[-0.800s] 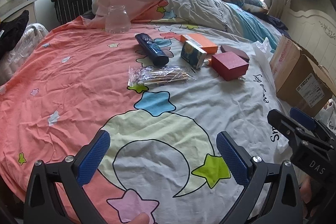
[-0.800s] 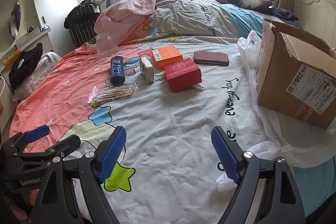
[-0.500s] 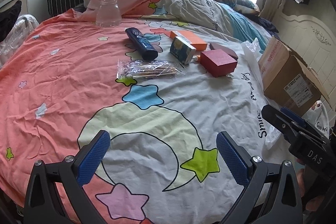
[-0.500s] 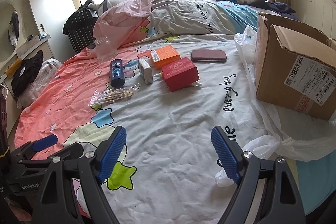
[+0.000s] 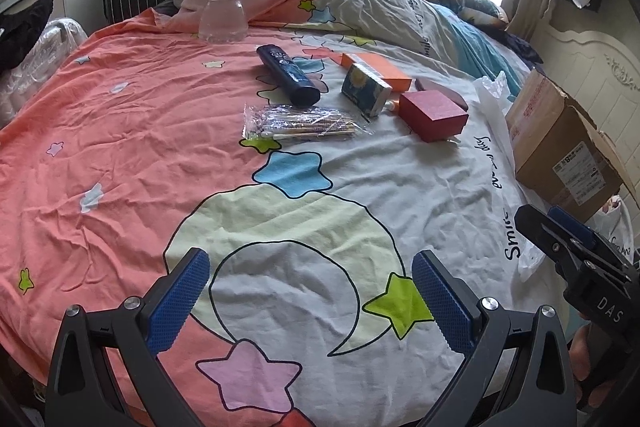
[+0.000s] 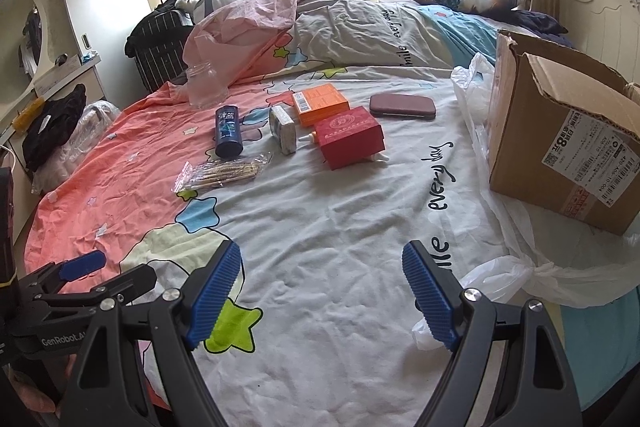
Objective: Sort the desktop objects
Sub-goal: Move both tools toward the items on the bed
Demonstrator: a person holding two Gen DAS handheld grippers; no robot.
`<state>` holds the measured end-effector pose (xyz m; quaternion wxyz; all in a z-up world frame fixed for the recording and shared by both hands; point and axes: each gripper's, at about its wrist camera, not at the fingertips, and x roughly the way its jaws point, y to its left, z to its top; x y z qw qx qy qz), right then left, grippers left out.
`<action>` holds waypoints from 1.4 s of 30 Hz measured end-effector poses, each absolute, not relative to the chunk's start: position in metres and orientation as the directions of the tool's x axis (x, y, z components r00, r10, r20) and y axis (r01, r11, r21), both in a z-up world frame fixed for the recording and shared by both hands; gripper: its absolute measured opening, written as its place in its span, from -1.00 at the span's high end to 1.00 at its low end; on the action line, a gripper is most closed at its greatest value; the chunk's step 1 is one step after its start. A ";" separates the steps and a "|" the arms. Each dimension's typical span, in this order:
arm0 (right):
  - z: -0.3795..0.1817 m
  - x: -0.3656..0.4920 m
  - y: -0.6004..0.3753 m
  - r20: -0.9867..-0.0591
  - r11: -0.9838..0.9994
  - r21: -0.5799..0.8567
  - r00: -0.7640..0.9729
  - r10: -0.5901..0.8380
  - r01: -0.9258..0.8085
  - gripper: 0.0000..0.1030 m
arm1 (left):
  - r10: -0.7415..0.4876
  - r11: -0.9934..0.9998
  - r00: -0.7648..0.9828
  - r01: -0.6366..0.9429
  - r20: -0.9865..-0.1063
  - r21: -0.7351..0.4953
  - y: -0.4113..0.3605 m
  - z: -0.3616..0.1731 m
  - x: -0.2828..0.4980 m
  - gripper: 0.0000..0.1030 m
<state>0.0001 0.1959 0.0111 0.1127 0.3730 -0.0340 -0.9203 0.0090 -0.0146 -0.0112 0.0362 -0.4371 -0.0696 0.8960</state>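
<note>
While both jaws stand wide apart and hold nothing, left gripper [image 5: 310,301] and right gripper [image 6: 322,293] hover over the bedsheet [image 6: 340,227]. Bottle [image 6: 228,131], red box [image 6: 349,137], orange box [image 6: 320,103] cluster at 12 o'clock; cardboard box [image 6: 560,155] at 2 o'clock.

On the bedsheet a dark blue bottle [image 6: 228,133] lies on its side, just beyond a clear bag of sticks [image 6: 222,174]. Beside it stands a small box [image 6: 283,129] on its edge, then an orange box [image 6: 320,104], a red box [image 6: 349,137] and a flat maroon case [image 6: 402,107]. An empty glass jar [image 6: 206,85] stands upright farther back.
</note>
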 end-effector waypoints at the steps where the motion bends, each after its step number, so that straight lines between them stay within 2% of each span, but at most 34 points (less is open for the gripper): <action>1: 0.011 0.000 0.195 -0.679 -0.973 0.144 -0.697 -0.231 0.182 -0.57 | 0.129 -0.987 -0.618 -0.002 -0.775 -0.163 -0.016 -0.011 0.009 -1.00; 6: 0.007 -0.004 0.193 -0.684 -0.974 0.137 -0.694 -0.225 0.181 -0.57 | 0.144 -0.979 -0.626 0.024 -0.767 -0.204 -0.025 -0.012 0.004 -1.00; 11: 0.001 -0.010 0.191 -0.694 -0.972 0.138 -0.681 -0.232 0.190 -0.57 | 0.094 -0.988 -0.613 0.038 -0.784 -0.149 -0.025 -0.018 -0.004 -1.00; 16: -0.002 -0.016 0.189 -0.702 -0.963 0.163 -0.660 -0.266 0.215 -0.57 | 0.096 -0.989 -0.596 0.029 -0.797 -0.142 -0.021 -0.024 -0.010 -1.00; 38: -0.007 -0.024 0.182 -0.711 -0.958 0.146 -0.648 -0.274 0.246 -0.57 | 0.038 -0.998 -0.605 0.016 -0.796 -0.059 -0.014 -0.022 -0.019 -1.00; 42: -0.004 -0.022 0.183 -0.703 -0.962 0.134 -0.662 -0.260 0.237 -0.57 | -0.009 -0.999 -0.628 0.030 -0.778 -0.012 -0.012 -0.016 -0.014 -1.00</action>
